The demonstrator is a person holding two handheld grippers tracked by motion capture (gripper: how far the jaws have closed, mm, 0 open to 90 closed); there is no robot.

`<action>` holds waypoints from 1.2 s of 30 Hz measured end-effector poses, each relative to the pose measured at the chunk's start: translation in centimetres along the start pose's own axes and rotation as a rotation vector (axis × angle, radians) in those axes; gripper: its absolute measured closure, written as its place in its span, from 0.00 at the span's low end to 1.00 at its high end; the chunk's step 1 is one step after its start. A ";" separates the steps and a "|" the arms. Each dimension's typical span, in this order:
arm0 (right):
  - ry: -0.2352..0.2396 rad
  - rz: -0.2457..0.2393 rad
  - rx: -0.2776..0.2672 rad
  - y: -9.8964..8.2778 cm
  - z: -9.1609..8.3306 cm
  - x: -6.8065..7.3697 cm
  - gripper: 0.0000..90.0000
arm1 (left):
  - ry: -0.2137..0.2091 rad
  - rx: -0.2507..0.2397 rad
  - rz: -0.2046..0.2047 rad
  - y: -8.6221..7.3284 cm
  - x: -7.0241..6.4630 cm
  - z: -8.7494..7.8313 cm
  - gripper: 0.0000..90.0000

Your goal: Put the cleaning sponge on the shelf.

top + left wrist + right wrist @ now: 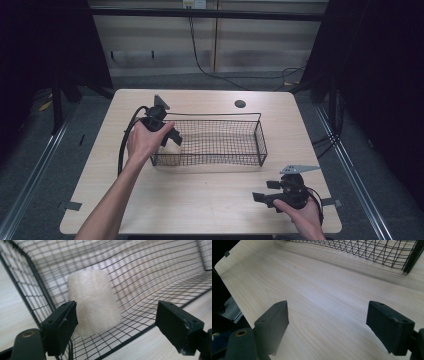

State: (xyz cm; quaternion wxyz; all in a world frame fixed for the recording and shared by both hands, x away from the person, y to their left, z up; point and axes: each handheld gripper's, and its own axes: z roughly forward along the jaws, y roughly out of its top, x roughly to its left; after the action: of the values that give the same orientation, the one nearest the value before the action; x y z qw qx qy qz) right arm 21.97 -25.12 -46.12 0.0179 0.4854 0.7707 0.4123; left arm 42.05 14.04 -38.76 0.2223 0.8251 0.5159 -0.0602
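White fuzzy roll (93, 302) in unlabelled wire basket (160, 272)

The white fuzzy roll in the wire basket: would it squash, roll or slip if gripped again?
The white roll looks fuzzy and soft, so it probably squashes and feels light. Its rounded shape might roll, though the basket mesh likely checks it. The nap should resist slipping.

No readable text, label, brand or number appears on anything.

Dim room with dark edges; soft overhead light brightens the desk (200, 200). Faint shadows under the wire basket (260, 135). Close views slightly blurred.
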 end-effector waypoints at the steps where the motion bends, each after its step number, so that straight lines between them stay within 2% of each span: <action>1: -0.002 0.001 0.001 0.0 0.0 0.0 0.20 | -0.024 -0.027 0.034 -0.3 0.0 -0.3 0.19; 4: -0.001 0.002 -0.001 0.0 0.0 0.0 0.20 | -0.040 -0.039 0.054 -0.5 0.0 -0.7 0.19; 5: -0.002 0.003 -0.002 0.0 0.0 0.0 0.20 | -0.051 -0.065 0.081 -0.9 -0.1 -1.2 0.19; 7: -0.003 0.005 -0.003 0.0 0.0 0.0 0.20 | -0.059 -0.086 0.098 -1.2 -0.3 -1.7 0.19; 10: -0.003 0.005 -0.002 0.0 0.0 0.0 0.20 | -0.062 -0.068 0.136 -1.7 -0.3 -2.0 0.23; 11: -0.003 0.005 -0.003 0.0 -0.1 0.0 0.20 | -0.062 -0.068 0.136 -1.7 -0.3 -2.0 0.25; 12: -0.003 0.005 -0.004 0.0 -0.1 0.0 0.20 | -0.058 -0.088 0.159 -2.2 -0.1 -2.6 0.26; 14: -0.003 0.003 -0.006 0.0 -0.1 0.0 0.20 | -0.061 -0.102 0.168 -2.4 0.0 -2.9 0.26; 15: -0.003 0.003 -0.006 0.0 -0.1 0.0 0.20 | -0.073 -0.129 0.184 -3.0 0.2 -3.4 0.26; 16: -0.003 0.003 -0.006 0.0 -0.1 0.0 0.20 | -0.073 -0.129 0.184 -3.0 0.2 -3.4 0.26; 17: -0.004 0.005 -0.003 0.0 0.0 0.0 0.20 | -0.078 -0.149 0.194 -3.5 0.4 -3.8 0.26; 21: -0.004 0.004 -0.004 0.0 -0.1 0.0 0.20 | -0.084 -0.170 0.222 -4.3 0.7 -4.1 0.26; 23: -0.004 0.002 -0.006 0.0 -0.1 0.0 0.20 | -0.094 -0.192 0.253 -5.3 0.7 -4.3 0.25; 26: -0.005 0.004 -0.006 0.0 -0.1 0.0 0.20 | -0.115 -0.206 0.267 -6.0 0.5 -4.3 0.25; 27: -0.006 0.004 -0.005 0.0 -0.1 0.0 0.20 | -0.144 -0.220 0.269 -6.7 0.5 -4.3 0.25; 30: -0.005 0.004 -0.007 0.0 -0.1 0.0 0.20 | -0.141 -0.235 0.277 -7.3 0.5 -4.5 0.25; 33: -0.010 0.003 -0.008 0.0 -0.1 0.0 0.20 | -0.176 -0.267 0.269 -8.7 0.6 -5.0 0.21; 35: -0.010 0.002 -0.009 -0.1 -0.1 0.0 0.20 | -0.178 -0.265 0.271 -9.1 0.6 -5.1 0.21; 36: -0.011 0.009 -0.010 0.0 -0.1 0.0 0.20 | -0.174 -0.285 0.290 -10.0 0.4 -5.4 0.23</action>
State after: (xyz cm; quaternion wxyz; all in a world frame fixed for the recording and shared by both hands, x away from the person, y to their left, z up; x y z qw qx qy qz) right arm 21.91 -25.25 -46.08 0.0226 0.4909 0.7664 0.4136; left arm 32.79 20.36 -37.12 0.3866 0.8426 0.3740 -0.0250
